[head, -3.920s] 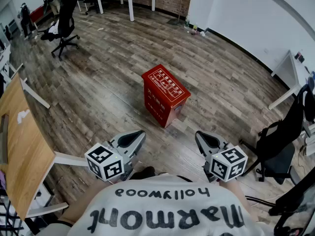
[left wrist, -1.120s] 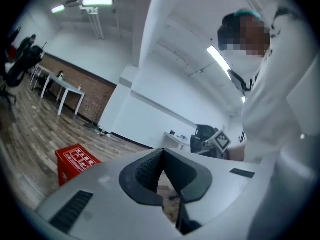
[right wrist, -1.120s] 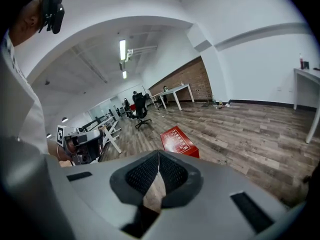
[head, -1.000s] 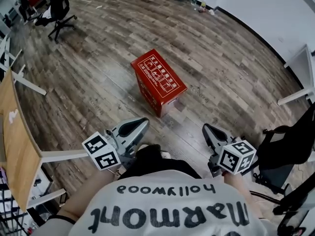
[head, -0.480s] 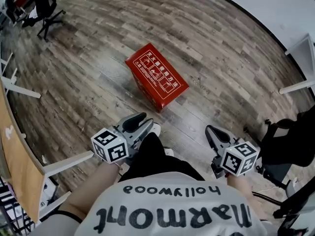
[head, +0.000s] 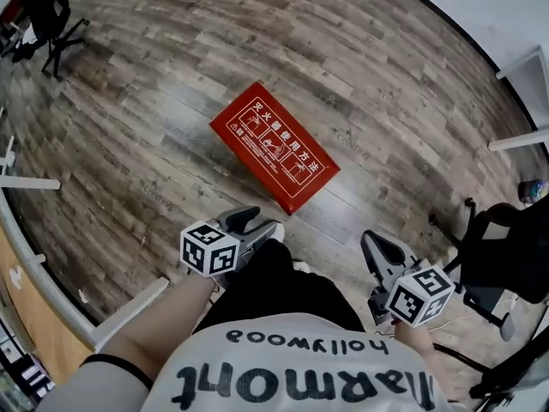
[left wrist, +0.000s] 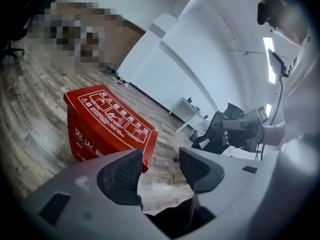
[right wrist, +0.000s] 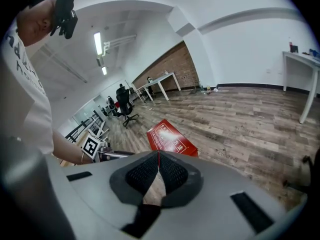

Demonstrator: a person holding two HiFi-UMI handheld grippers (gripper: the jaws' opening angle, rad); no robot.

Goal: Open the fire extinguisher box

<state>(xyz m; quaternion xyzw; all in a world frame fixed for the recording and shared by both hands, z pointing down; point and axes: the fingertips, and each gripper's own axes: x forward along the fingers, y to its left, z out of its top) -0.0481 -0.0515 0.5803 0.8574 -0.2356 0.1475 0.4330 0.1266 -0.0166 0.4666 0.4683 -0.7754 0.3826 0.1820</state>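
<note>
A red fire extinguisher box (head: 274,147) with white printed panels on its lid stands shut on the wooden floor, seen also in the left gripper view (left wrist: 105,125) and the right gripper view (right wrist: 171,142). My left gripper (head: 257,221) hovers just short of the box's near corner, its jaws opening with nothing between them (left wrist: 161,168). My right gripper (head: 375,245) hangs further right and back from the box, its pads pressed together and empty (right wrist: 158,167).
A black office chair (head: 506,264) stands at the right, close to my right gripper. Another black chair (head: 47,20) is at the far left. White desk legs (head: 129,312) and a wooden desktop edge (head: 17,316) lie at the lower left.
The view has closed in on the box, which now sits nearer both grippers. The left gripper's jaws have spread apart from shut. The right gripper stays shut.
</note>
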